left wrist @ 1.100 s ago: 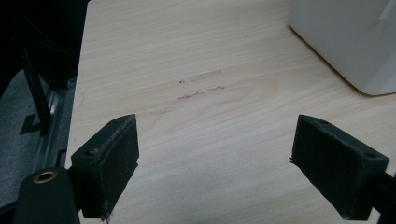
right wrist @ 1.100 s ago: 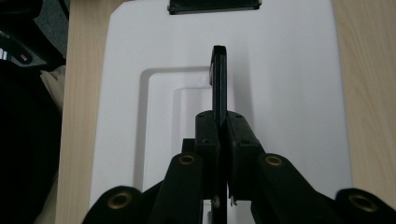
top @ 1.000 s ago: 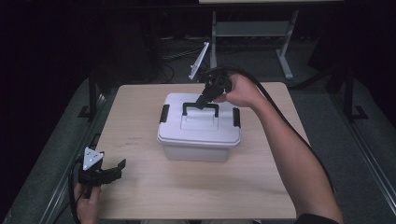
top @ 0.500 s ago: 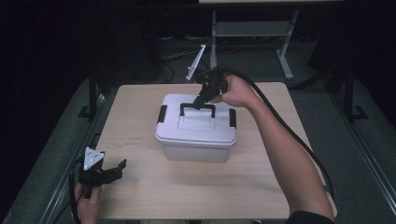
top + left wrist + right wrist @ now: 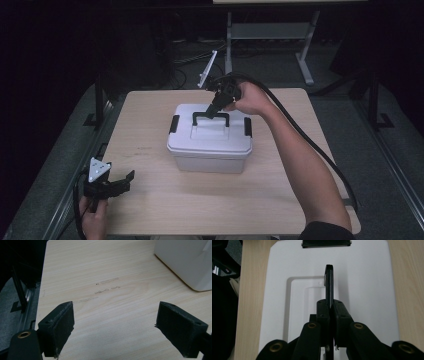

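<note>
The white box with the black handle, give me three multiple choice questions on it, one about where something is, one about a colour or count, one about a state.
1. Where does the left gripper sit?
A. On the box lid
B. Near the table's front left corner
C. Behind the box

2. How many black latches show on the lid's ends in the high view?
A. Two
B. Four
C. None

3. What is the right gripper doing?
A. Hanging open above the table
B. Shut on the handle
C. Lying on the floor

Answers:
1. B: it is held over the table at the front left, well apart from the white box.
2. A: one latch on the left end, one on the right.
3. B: in the right gripper view its jaws are pressed on both sides of the upright handle.
</note>
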The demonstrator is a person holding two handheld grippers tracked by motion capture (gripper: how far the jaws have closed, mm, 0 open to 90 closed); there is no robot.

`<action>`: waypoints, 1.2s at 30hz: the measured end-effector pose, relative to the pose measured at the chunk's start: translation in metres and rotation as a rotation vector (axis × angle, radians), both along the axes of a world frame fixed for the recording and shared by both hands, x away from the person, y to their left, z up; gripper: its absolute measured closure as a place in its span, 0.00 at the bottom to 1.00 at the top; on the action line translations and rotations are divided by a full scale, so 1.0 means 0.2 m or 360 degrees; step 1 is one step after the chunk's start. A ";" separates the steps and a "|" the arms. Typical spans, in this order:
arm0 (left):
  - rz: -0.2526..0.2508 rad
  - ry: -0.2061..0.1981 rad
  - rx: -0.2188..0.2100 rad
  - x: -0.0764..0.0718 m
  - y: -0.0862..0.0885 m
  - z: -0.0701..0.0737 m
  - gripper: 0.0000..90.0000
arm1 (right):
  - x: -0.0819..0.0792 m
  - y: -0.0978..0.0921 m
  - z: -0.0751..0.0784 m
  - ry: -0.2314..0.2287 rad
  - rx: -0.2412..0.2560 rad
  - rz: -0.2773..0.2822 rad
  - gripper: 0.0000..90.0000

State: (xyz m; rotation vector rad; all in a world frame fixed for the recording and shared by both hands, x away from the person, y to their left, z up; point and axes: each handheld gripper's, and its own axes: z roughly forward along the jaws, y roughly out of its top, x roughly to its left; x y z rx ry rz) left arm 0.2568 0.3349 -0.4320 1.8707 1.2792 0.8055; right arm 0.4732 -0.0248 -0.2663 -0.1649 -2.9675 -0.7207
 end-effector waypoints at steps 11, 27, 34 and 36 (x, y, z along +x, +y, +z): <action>-0.0006 0.0006 -0.0002 0.00 -0.01 0.00 0.16 | 0.02 0.00 -0.02 0.0008 -0.0005 0.0003 0.94; -0.0010 0.0002 0.0002 0.00 0.00 0.00 0.16 | 0.02 0.01 -0.05 0.0022 -0.0014 0.0001 0.93; -0.0006 0.0002 -0.0002 0.00 0.00 0.00 0.16 | 0.03 0.01 -0.06 0.0043 -0.0006 -0.0011 0.93; -0.0006 0.0001 -0.0001 0.00 0.00 0.00 0.16 | 0.04 0.01 -0.06 0.0058 -0.0007 -0.0026 0.92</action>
